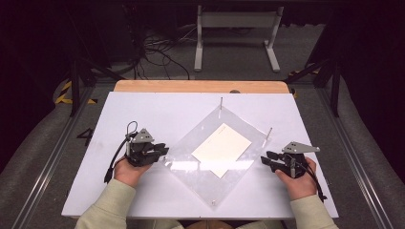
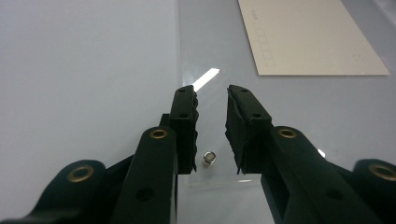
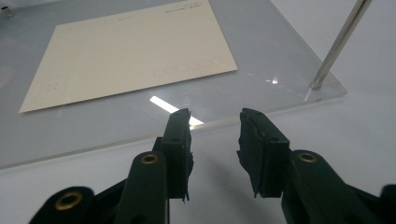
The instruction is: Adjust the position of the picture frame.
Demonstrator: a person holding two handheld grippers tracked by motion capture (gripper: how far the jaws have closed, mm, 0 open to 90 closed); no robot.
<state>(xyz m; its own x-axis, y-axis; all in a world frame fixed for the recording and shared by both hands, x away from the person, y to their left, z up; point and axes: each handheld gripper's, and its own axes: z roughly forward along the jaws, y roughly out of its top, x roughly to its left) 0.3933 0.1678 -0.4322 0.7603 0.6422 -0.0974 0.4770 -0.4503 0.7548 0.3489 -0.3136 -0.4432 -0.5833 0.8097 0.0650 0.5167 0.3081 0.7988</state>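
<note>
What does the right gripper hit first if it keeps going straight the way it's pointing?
Probably the near edge of the clear acrylic sheet, just ahead of the right gripper's open jaws. The cream card lies farther on; height over the edge is unclear.

Table: white rectangular tabletop (image 1: 143, 109) with a light wooden far edge (image 1: 200, 86).
Floor: grey carpet (image 1: 239, 57) beyond.
Cables: black tangle (image 1: 155, 50).
Frame: white metal stand (image 1: 236, 21) behind.

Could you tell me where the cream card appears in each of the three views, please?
High view: cream card at centre, on the clear plate.
Left gripper view: card upper right.
Right gripper view: card upper left.
Shared landmark: the plate beneath it.
</note>
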